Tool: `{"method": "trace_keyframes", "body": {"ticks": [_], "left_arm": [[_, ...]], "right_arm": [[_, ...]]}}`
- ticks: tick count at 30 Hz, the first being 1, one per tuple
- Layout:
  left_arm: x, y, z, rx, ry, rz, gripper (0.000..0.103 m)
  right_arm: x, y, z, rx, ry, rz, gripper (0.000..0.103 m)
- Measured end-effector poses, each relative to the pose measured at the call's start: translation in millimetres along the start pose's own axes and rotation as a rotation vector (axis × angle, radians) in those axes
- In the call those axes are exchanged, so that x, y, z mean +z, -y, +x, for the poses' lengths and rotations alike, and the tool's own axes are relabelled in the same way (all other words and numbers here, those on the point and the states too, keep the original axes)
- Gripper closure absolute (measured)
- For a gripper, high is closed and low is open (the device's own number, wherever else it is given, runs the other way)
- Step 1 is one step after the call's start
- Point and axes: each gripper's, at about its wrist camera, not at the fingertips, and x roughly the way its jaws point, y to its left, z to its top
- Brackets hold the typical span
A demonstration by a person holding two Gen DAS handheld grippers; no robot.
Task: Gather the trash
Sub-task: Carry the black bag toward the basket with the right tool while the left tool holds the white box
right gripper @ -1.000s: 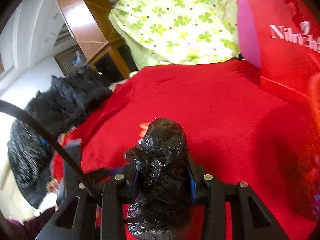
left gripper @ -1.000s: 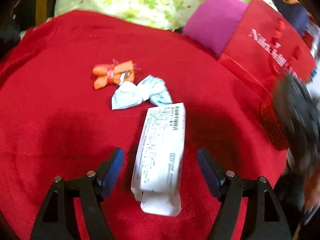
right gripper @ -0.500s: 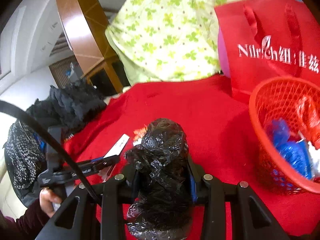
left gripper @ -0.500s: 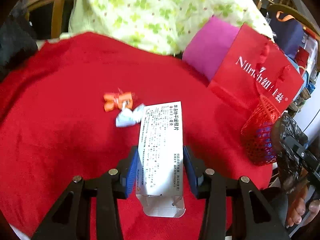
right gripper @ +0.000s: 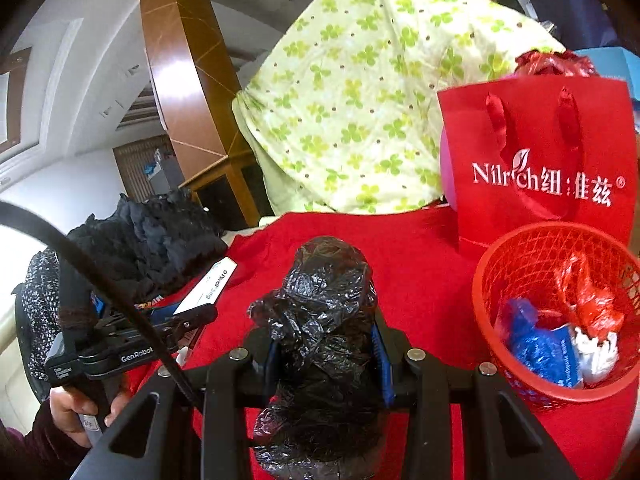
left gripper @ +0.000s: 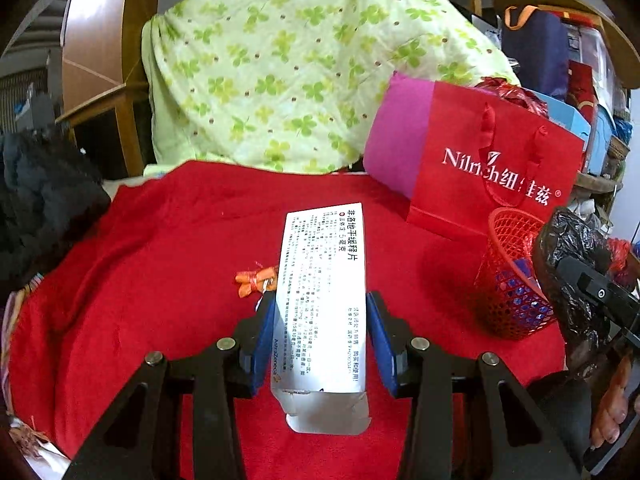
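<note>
My left gripper point(left gripper: 322, 330) is shut on a white medicine box point(left gripper: 322, 292) with black print and holds it above the red cloth point(left gripper: 160, 248). My right gripper point(right gripper: 326, 344) is shut on a crumpled black plastic bag point(right gripper: 324, 320), left of a red mesh basket point(right gripper: 516, 248) that holds blue, red and white wrappers. The basket point(left gripper: 510, 280) also shows at the right in the left wrist view, with the black bag point(left gripper: 568, 264) beside it. An orange wrapper point(left gripper: 254, 280) lies on the cloth behind the box.
A red paper gift bag point(left gripper: 496, 172) with a magenta side stands behind the basket. A green clover-print cloth point(left gripper: 288, 68) covers something at the back. Dark clothing point(left gripper: 36, 196) is piled at the left edge. The left gripper with its box point(right gripper: 208, 292) shows in the right wrist view.
My left gripper closed on the medicine box and lifted it off the cloth. My right gripper, holding the black bag, swung toward the red basket, which came into view.
</note>
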Motion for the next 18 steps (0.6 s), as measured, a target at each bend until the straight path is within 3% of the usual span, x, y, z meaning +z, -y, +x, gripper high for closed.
{"method": "trace_keyframes", "body": {"ticks": [18], "left_arm": [[6,47,-22,0.025,0.034,0.108,0.056]], "right_arm": [[-5,18,-36,-0.041,0.081,0.026,0.062]]}}
